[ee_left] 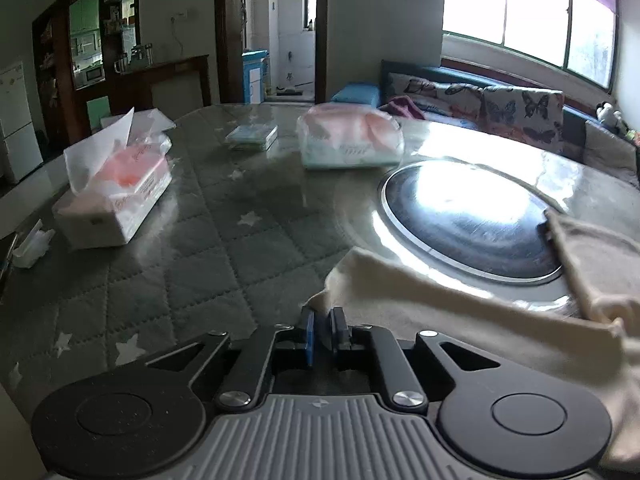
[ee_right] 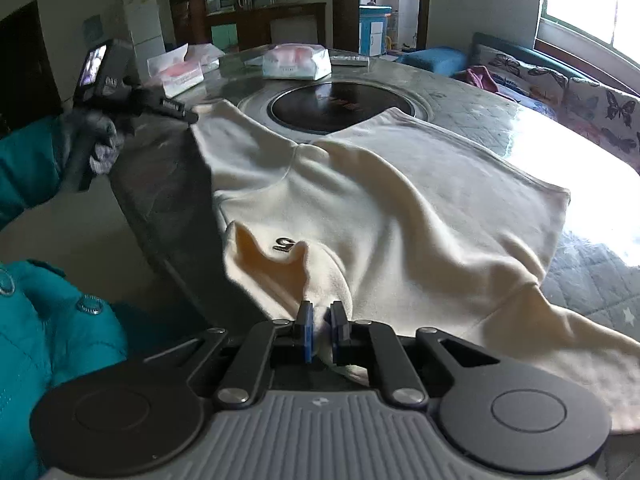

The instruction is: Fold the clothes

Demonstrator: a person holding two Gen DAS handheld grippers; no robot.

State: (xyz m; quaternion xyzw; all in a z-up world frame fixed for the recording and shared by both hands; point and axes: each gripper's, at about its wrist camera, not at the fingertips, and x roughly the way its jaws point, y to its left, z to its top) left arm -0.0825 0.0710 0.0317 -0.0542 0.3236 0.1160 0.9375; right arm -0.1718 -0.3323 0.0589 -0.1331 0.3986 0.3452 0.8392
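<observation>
On the glossy round table (ee_right: pixel 500 120), soft cream garment (ee_right: pixel 400 208), both tongs pinching fabric edges.

One cream garment (ee_right: pixel 400 200), two tools, three tissue packs and one round table (ee_left: pixel 200 240).

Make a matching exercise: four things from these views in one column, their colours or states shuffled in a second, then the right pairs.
Things:
1. garment
2. left gripper
3. tissue box
4. round inset plate

States:
A. dark, sunk in the tabletop, partly covered by cloth
B. cream, spread on the table
C. open, a white sheet sticking up
D. shut on a cloth edge

Pairs: 1-B, 2-D, 3-C, 4-A
</observation>
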